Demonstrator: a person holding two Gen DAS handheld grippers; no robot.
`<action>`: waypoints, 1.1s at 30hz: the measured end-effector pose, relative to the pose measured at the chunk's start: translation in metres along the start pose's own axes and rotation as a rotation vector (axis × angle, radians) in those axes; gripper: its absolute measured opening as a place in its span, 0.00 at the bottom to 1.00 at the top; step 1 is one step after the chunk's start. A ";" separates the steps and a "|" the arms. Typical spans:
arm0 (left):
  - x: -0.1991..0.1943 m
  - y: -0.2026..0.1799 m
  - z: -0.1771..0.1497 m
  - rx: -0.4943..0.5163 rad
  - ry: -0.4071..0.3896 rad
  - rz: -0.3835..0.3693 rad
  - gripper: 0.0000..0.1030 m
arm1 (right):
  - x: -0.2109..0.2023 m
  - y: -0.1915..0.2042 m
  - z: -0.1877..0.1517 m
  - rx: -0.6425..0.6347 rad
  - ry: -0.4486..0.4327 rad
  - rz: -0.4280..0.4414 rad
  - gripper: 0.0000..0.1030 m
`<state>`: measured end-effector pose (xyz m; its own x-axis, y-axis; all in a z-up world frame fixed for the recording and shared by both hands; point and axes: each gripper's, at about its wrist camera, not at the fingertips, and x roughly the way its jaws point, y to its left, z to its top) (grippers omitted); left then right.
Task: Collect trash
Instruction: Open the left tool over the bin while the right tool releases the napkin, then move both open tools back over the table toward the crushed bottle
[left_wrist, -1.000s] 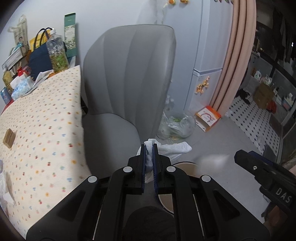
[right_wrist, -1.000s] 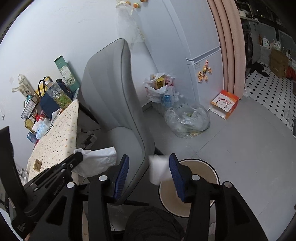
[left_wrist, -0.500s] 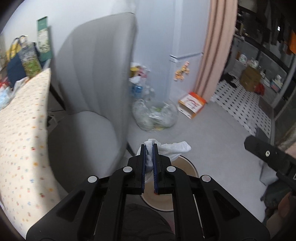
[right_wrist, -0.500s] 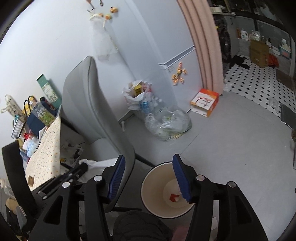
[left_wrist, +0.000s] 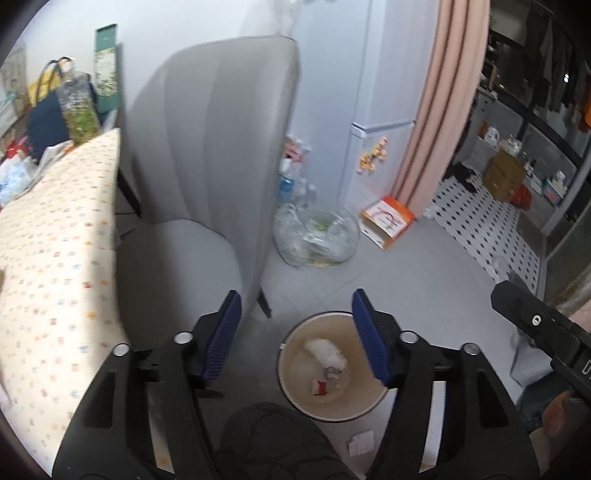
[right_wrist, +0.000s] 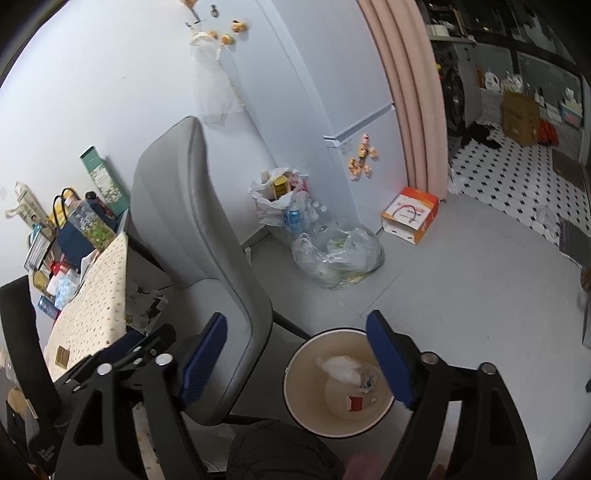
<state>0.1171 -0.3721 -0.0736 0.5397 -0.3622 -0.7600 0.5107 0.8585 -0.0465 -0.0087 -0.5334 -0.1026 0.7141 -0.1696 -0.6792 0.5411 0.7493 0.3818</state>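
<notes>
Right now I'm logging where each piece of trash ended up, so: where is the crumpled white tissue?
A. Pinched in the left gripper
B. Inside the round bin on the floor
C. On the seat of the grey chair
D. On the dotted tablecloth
B: the crumpled white tissue lies inside the round bin among other scraps, while the left gripper, whose jaws have just been opening, stands open and empty above it.

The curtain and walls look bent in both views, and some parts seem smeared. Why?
Left wrist view: fisheye bows the pink curtain, and the grey chair is motion-smeared. Right wrist view: the same bowing, dark corners, sharper tongs.
</notes>
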 end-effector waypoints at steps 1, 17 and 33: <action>-0.006 0.007 -0.001 -0.010 -0.010 0.012 0.68 | 0.000 0.006 0.000 -0.008 0.001 0.004 0.79; -0.096 0.134 -0.027 -0.218 -0.152 0.153 0.88 | -0.028 0.125 -0.023 -0.209 -0.009 0.088 0.92; -0.167 0.235 -0.083 -0.402 -0.238 0.250 0.91 | -0.057 0.244 -0.078 -0.421 0.011 0.210 0.92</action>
<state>0.0917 -0.0800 -0.0112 0.7731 -0.1611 -0.6135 0.0757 0.9837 -0.1629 0.0482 -0.2910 -0.0197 0.7831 0.0187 -0.6216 0.1562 0.9616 0.2257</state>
